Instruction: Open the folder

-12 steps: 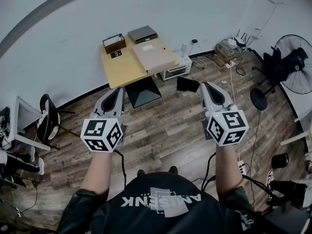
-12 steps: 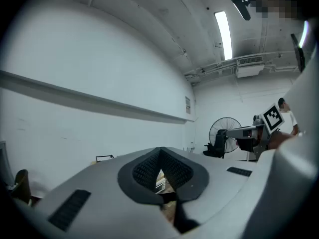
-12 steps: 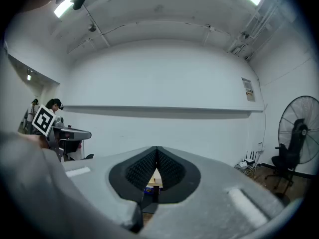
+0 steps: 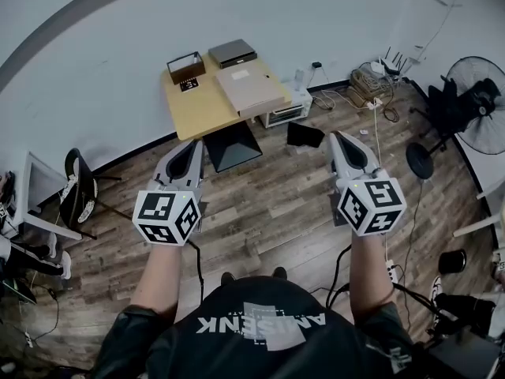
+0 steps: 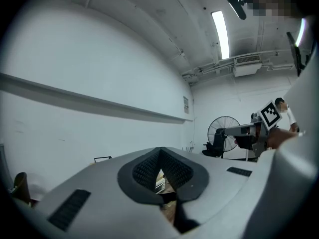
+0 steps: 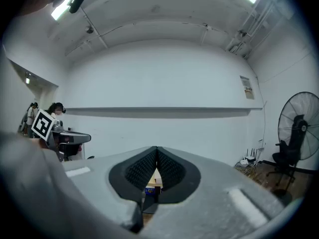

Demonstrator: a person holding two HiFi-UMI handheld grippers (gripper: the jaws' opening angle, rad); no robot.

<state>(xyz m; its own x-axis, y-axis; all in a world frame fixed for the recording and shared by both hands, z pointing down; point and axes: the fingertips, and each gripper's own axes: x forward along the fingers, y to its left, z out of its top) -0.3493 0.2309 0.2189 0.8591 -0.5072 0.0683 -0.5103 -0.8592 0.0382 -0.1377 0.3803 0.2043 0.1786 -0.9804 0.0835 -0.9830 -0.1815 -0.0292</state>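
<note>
Table [image 4: 189, 113] far ahead, folder [image 4: 251, 91] shut on it. No real change since a moment ago: my L gripper [image 4: 192, 145] & R gripper [image 4: 334, 137] both clamped empty; approach not started.

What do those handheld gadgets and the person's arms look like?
The left gripper and right gripper are pale grey wedges with dark ribbed pads. Each carries a white cube with black square markers and trails a black cable. The person wears a dark top.
</note>
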